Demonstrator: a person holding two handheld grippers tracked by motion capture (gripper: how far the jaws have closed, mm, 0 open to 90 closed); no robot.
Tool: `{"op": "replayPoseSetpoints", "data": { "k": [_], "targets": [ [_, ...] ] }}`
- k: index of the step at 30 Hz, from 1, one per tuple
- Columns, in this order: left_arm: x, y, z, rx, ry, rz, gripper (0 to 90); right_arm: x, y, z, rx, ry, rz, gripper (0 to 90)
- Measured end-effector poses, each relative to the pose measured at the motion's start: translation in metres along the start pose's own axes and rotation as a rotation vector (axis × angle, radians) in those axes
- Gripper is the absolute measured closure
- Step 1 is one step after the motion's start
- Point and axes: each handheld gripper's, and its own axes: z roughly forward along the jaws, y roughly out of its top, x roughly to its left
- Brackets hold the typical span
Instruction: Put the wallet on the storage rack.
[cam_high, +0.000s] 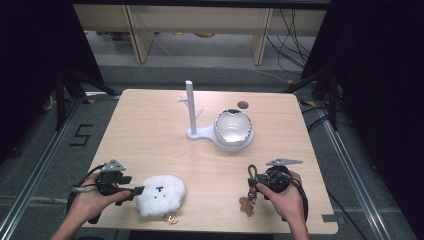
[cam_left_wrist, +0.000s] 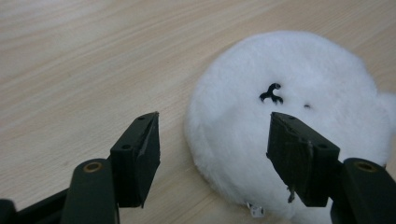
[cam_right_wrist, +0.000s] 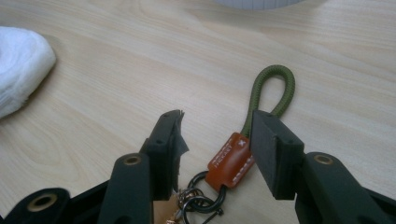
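— While the left gripper (cam_left_wrist: 212, 149) stands spread at the white plush (cam_left_wrist: 285, 126) near the table's (cam_high: 150, 135) front edge, where is the other?

— The right gripper (cam_right_wrist: 217, 140), also spread, straddles the keychain (cam_right_wrist: 231, 158).

— Risks?

— Closing could push the strap aside, or pinch only fur.

— Anything unclear?

— The keychain's charm and the ring by the plush are hard to make out.

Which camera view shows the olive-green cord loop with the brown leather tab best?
The right gripper view: the olive-green cord loop with the brown leather tab lies close between the open jaws, stitching visible. The high view shows it small, beside the right gripper.
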Motion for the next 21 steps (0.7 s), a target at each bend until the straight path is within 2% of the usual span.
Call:
{"op": "replayPoseSetpoints", "data": {
  "k": [1,2,3,4,6,8,9,10,11,13,14,15,16,19,20,21],
  "targets": [
    [0.001,0.001,0.005,0.025,-0.005,0.005,33.8,0.0,-0.001,0.001,0.015,0.019,0.003,54.3],
    [0.001,0.001,0.005,0.025,-0.005,0.005,33.8,0.0,-0.001,0.001,0.015,0.019,0.003,54.3],
    [0.001,0.002,0.008,0.022,-0.007,-0.005,33.8,0.0,-0.002,0.004,-0.01,0.015,-0.005,54.1],
    [0.002,0.003,0.013,0.054,-0.018,0.001,33.7,0.001,-0.002,0.003,-0.008,0.012,0.002,54.0],
    [0.002,0.005,0.017,0.068,-0.028,0.003,33.7,0.001,-0.002,0.004,0.008,0.003,0.007,53.8],
    [0.002,0.005,0.019,0.073,-0.033,0.0,33.9,0.002,-0.003,0.004,-0.002,0.011,0.003,53.6],
    [0.001,0.006,0.021,0.094,-0.035,-0.002,34.1,0.001,-0.003,0.004,-0.005,0.015,-0.001,53.5],
    [0.001,0.006,0.021,0.094,-0.035,-0.002,34.3,0.001,-0.003,0.004,-0.005,0.015,-0.001,53.5],
    [0.0,0.007,0.024,0.101,-0.041,-0.023,34.4,0.001,-0.003,0.004,0.004,0.028,0.002,53.4],
    [0.001,0.007,0.025,0.113,-0.04,-0.017,34.5,0.001,-0.003,0.005,0.008,0.03,0.003,53.4],
    [-0.001,0.007,0.027,0.116,-0.034,-0.033,34.7,0.003,-0.004,0.006,-0.017,0.018,0.011,53.3],
    [-0.001,0.007,0.027,0.116,-0.034,-0.033,35.0,0.003,-0.004,0.006,-0.017,0.018,0.011,53.3],
    [0.001,0.008,0.027,0.135,-0.035,-0.017,35.0,0.004,-0.004,0.005,0.017,0.016,0.028,53.2],
    [0.0,0.009,0.03,0.154,-0.039,-0.028,36.6,0.006,-0.004,0.004,0.022,0.006,0.017,52.8],
    [0.0,0.009,0.031,0.16,-0.045,-0.026,37.3,0.004,-0.004,0.006,0.008,0.019,0.003,52.6],
    [-0.001,0.01,0.032,0.17,-0.041,-0.046,38.8,0.005,-0.004,0.006,0.011,0.03,0.001,52.5]
  ]
}}
